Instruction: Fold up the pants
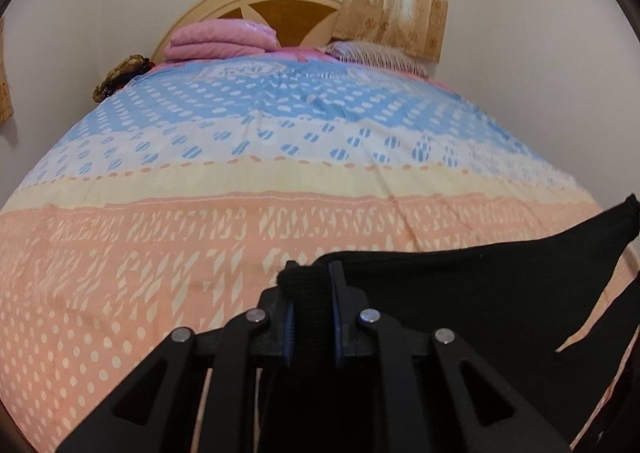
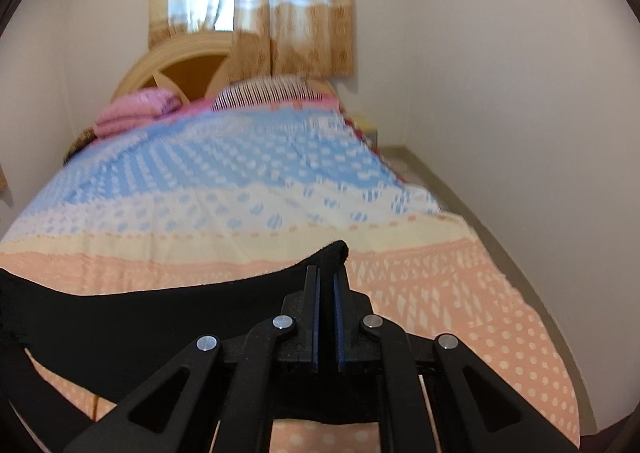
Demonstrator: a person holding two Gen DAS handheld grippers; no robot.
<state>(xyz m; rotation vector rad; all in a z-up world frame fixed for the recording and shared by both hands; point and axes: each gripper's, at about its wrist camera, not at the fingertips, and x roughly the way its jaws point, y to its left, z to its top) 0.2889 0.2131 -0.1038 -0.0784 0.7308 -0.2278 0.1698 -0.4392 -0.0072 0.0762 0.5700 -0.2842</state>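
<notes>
The black pants (image 1: 460, 293) hang stretched between my two grippers above the near end of the bed. My left gripper (image 1: 312, 273) is shut on one bunched corner of the waistband, and the cloth runs off to the right. My right gripper (image 2: 327, 273) is shut on the other corner, and the pants (image 2: 140, 317) spread to the left and sag below. The lower part of the pants is hidden under the grippers.
The bed has a quilt (image 1: 280, 181) patterned in blue, white, cream and peach. Folded pink blankets (image 1: 220, 39) and a striped pillow (image 1: 376, 53) lie by the headboard (image 1: 280, 9). A curtained window (image 2: 252, 1) is behind. A wall (image 2: 500, 113) and floor strip run along the bed's right side.
</notes>
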